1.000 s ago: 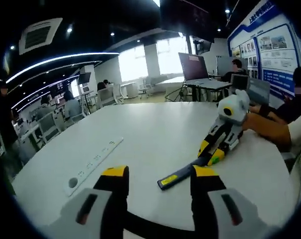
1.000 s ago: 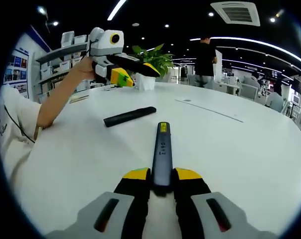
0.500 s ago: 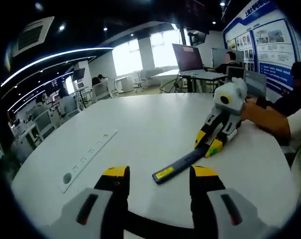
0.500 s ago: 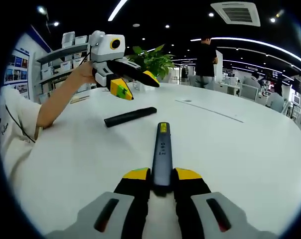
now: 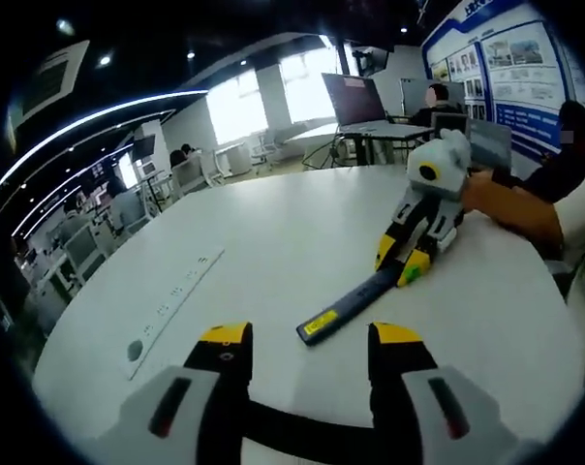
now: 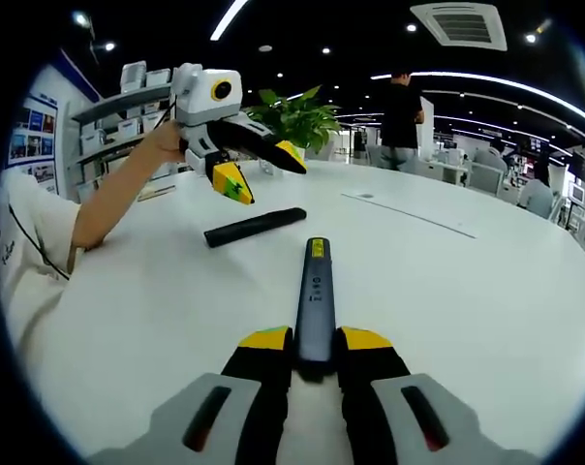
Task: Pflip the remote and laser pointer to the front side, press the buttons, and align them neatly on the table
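The right gripper (image 6: 315,351) clamps the pointer (image 6: 315,291), face up on the table (image 6: 467,291). Beyond the pointer, the remote (image 6: 255,226) awaits flipping; the left gripper (image 6: 263,160) hovers open above it.

A slim grey laser pointer (image 6: 315,291) with a yellow label near its far end is seen lying flat on the white surface (image 6: 467,291), its near end clamped. A black remote (image 6: 255,226) is laid flat beyond, angled.
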{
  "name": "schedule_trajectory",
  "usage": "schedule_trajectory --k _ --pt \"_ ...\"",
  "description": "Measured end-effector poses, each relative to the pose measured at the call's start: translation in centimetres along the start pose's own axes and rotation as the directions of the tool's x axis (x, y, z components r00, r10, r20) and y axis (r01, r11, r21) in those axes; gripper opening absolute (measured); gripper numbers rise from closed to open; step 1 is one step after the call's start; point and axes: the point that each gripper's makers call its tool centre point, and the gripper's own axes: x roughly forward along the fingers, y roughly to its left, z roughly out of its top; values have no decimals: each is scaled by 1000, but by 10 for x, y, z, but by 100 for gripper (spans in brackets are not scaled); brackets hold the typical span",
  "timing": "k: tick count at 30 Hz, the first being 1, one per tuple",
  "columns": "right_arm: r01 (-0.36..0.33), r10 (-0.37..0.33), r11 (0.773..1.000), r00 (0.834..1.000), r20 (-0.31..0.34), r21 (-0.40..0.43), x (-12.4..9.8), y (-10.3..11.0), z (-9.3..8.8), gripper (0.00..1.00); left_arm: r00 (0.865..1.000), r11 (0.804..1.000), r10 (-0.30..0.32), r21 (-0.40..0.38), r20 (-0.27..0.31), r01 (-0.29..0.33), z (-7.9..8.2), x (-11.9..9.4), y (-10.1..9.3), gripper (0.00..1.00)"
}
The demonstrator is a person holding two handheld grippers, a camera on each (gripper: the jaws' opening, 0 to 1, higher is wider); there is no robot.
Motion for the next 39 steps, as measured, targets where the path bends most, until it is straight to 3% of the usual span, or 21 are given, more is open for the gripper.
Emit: schedule_trajectory --k 5,15,31,39 --pt "-17 17 1000 1000 11 18 0 1 1 22 999 999 39 -9 -33 -40 -2 2 5 49" --pt "-16 16 1000 1000 7 -16 0 3 0 22 1000 1000 9 -23 -3 -9 5 -2 0 44" --pt "-29 29 999 1000 5 -20 -2 4 -1 22 999 999 -19 -26 -39 18 -6 5 -8 39" --pt "-31 31 999 1000 4 -27 -2 5 -1 22 996 999 -52 12 -66 53 -13 11 -15 37"
